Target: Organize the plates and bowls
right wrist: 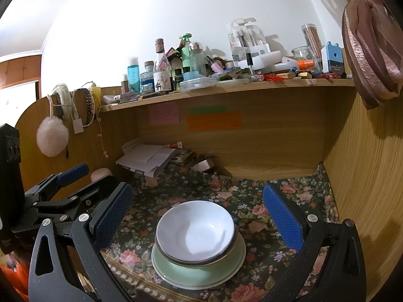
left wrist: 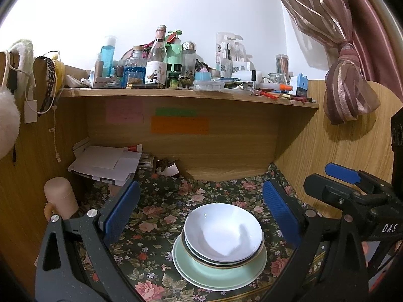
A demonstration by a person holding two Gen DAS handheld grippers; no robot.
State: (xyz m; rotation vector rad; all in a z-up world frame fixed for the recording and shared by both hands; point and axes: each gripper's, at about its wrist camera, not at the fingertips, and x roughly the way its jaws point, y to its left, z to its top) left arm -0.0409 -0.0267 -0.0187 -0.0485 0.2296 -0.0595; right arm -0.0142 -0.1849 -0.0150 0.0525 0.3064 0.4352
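Here the left gripper [left wrist: 201, 209] stands wide open, its blue-padded fingers [left wrist: 121, 211] spread far apart and holding nothing, touching nothing. The right gripper [right wrist: 197, 211] is likewise spread wide and empty, its blue pads [right wrist: 282, 219] clear of any dish. Between the jaws of each, toward six o'clock of each wrist view, sits the stack: a white bowl [left wrist: 223, 231] on top, nested in a second, dark-rimmed bowl [left wrist: 201, 256], both resting on a pale green plate [left wrist: 191, 269] that lies on a white plate beneath it. The stack stands on the flowered tablecloth [left wrist: 161, 216], apart from both pairs of fingers. In the left wrist view the right gripper shows at three o'clock, just beside the stack's right; in the right wrist view the left gripper shows at nine o'clock. A pink mug [left wrist: 60, 198] stands at eight o'clock in the left view, papers [left wrist: 105, 163] lie at ten, and a cluttered shelf [left wrist: 186, 93] runs across at twelve.
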